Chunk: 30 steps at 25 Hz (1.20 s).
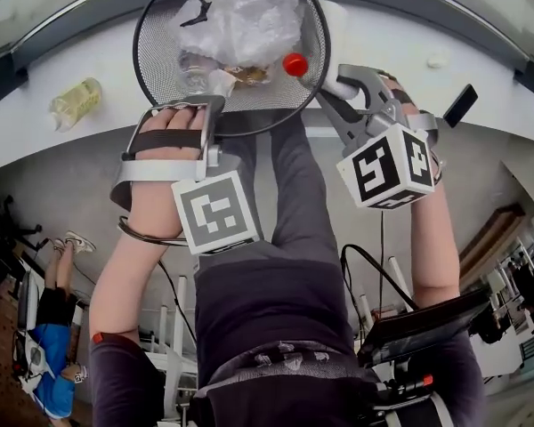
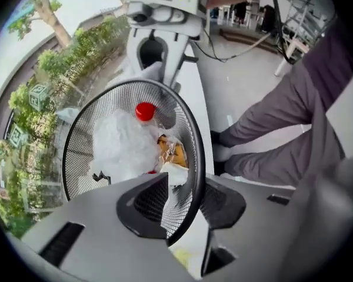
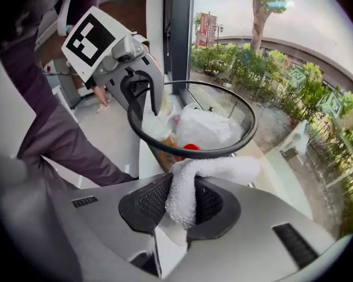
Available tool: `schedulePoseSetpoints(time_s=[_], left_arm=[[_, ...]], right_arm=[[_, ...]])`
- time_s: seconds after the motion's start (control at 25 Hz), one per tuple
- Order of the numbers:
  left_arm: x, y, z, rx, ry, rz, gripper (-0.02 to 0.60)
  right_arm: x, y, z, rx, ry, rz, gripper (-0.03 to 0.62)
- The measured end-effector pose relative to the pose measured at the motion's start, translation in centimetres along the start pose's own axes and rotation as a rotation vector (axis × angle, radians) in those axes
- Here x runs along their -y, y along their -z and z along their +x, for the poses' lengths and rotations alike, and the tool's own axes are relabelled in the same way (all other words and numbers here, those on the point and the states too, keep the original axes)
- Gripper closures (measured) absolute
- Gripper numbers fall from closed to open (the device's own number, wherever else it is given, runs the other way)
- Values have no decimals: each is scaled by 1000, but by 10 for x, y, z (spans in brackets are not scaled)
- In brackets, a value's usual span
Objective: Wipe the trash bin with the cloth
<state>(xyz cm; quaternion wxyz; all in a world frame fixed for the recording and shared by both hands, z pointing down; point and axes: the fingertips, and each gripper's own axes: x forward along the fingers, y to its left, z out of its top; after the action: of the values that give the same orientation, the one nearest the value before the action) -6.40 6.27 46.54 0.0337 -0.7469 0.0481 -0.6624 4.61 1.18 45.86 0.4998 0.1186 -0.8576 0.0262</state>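
The black mesh trash bin [image 1: 153, 60] stands on a white ledge, holding a crumpled plastic bag [image 1: 245, 16] and a red-capped bottle [image 1: 295, 63]. My left gripper [image 1: 209, 103] is at the bin's near rim. In the left gripper view its jaws [image 2: 185, 207] straddle the rim [image 2: 197, 140], one inside and one outside, with a slim gap showing. My right gripper [image 1: 334, 92] is at the bin's right side, shut on a white cloth [image 1: 331, 25]. In the right gripper view the cloth [image 3: 188, 181] folds out of the gripper [image 3: 179, 204] and lies against the outside of the rim [image 3: 247, 128].
A yellowish plastic bottle [image 1: 76, 100] lies on the ledge to the left. A black object [image 1: 460, 105] sits at the right. My grey-trousered legs [image 1: 285, 238] are below the bin. A dark screen [image 1: 423, 323] and cables lie lower right. Another person [image 1: 53, 345] is at lower left.
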Motion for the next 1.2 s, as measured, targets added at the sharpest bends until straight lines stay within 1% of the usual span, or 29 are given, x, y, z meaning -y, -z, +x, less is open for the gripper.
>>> schedulePoseSetpoints(time_s=[0.08,0.2,0.28,0.32,0.4,0.48,0.52,0.56,0.6,0.64,0.72,0.76,0.8,0.84,0.88,0.92,1.0,1.08,1.16,1.2], left_arm=[[-1,-10,-3,25,-3,-79,470],[-1,-25,-5,55,11,-174,491],[0,-35,-8,78,34,-229,493],[1,-39,-9,87,44,-243,497],[3,-44,-11,102,60,-232,508],[5,-44,-17,117,75,-197,512],[5,-41,-21,118,80,-174,496],[5,-36,-26,108,80,-142,462],[5,-26,-29,83,82,-103,429],[6,-14,-29,44,91,-62,414],[9,12,-20,-45,108,11,413],[8,21,-14,-76,100,32,413],[4,26,-7,-90,75,40,413],[-1,27,-3,-92,43,38,413],[-6,27,-1,-89,16,28,431],[-9,25,-1,-85,3,16,436],[-8,18,-3,-62,17,-14,436],[-4,10,-6,-19,45,-54,442],[-1,3,-8,6,57,-80,454],[1,2,-8,9,57,-87,456]], right_arm=[[-23,-8,4,28,-56,22,511],[-55,-21,13,60,-117,42,511],[-71,-28,19,74,-141,40,511],[-78,-32,21,82,-153,33,511],[-88,-39,25,104,-180,42,511],[-89,-38,24,120,-197,75,511],[-87,-35,22,121,-198,90,511],[-83,-31,20,119,-192,107,511],[-75,-26,17,113,-176,124,511],[-65,-19,14,103,-149,142,511],[-36,-3,5,67,-61,167,511],[-20,5,1,48,-10,176,511],[-2,11,-3,35,42,187,511],[15,15,-7,30,91,198,511],[32,16,-10,31,136,210,511],[48,16,-13,38,176,223,511],[70,12,-16,51,229,228,511],[74,6,-12,41,234,168,511],[61,2,-5,18,205,82,511],[53,2,-3,11,190,57,511]])
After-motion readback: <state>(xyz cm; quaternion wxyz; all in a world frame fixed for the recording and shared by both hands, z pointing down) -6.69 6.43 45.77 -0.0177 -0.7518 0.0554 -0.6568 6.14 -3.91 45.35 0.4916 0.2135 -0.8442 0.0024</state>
